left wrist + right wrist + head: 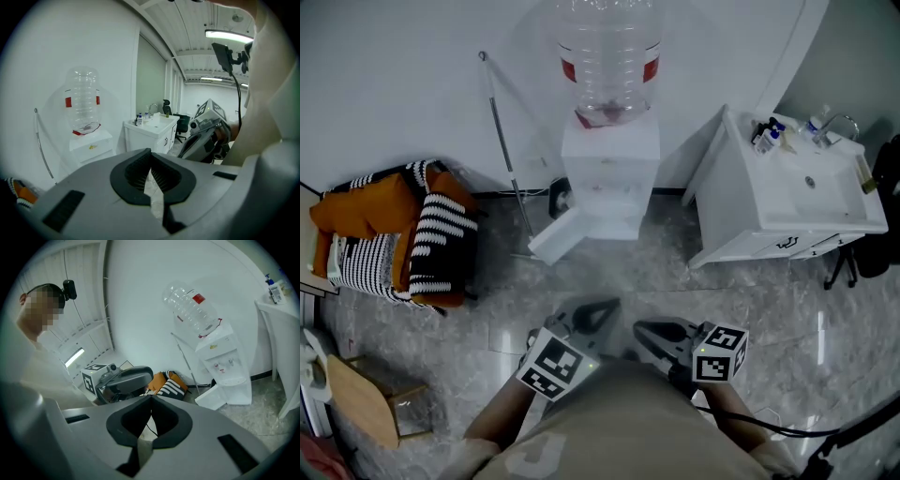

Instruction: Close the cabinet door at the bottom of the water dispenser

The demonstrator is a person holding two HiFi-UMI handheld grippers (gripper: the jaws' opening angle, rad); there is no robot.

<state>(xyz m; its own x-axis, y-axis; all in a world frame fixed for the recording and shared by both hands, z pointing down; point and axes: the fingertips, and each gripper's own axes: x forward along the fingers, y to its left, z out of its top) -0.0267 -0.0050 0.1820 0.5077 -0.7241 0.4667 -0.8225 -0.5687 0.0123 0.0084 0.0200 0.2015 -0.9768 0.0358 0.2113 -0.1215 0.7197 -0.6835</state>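
Left gripper view is showing the left gripper (150, 152) with its jaws pressed together on nothing; the right gripper (151, 397) is likewise sitting closed and empty. Both are hovering side by side over the marble floor (675, 272), well apart from the water dispenser (609, 173). Its bottom cabinet door (555, 234) is standing ajar, angling out leftward in the head view. A white sink unit (787, 202) is standing to the dispenser's right.
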